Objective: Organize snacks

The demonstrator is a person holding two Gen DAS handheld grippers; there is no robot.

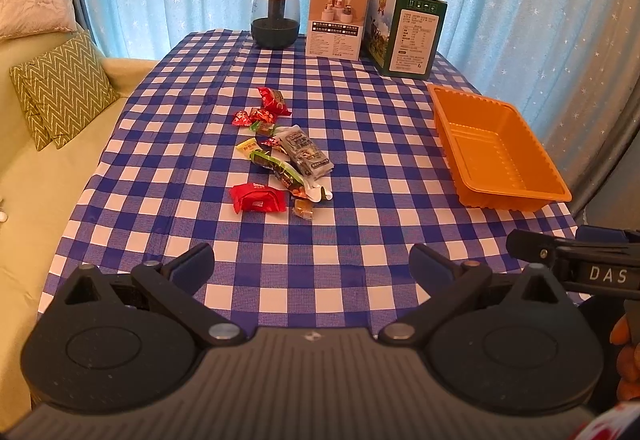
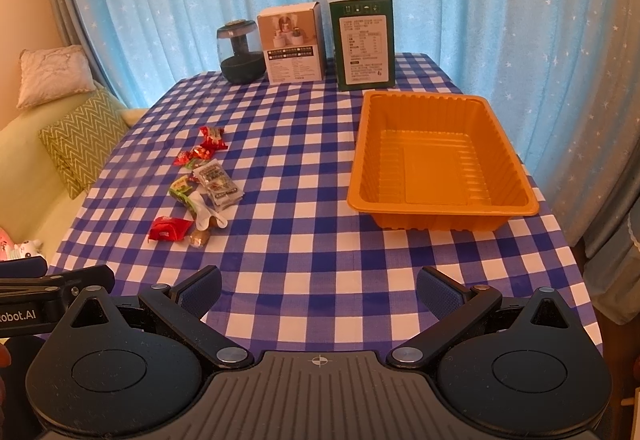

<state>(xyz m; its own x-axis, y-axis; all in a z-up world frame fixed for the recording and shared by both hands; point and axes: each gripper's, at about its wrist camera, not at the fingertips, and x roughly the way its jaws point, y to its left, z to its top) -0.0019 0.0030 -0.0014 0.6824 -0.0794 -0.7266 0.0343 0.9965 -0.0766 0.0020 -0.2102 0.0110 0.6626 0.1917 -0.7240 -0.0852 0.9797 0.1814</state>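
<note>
Several wrapped snacks lie in a loose heap on the blue-and-white checked tablecloth, among them a red packet, a grey sachet and small red candies. An empty orange tray stands to the right of them. My left gripper hovers open over the near table edge, short of the heap. My right gripper is open too, near the table's front, with the tray ahead on the right. Nothing sits between either pair of fingers.
At the table's far edge stand a dark glass jar, a white box and a green box. A sofa with cushions lies left; blue curtains hang behind.
</note>
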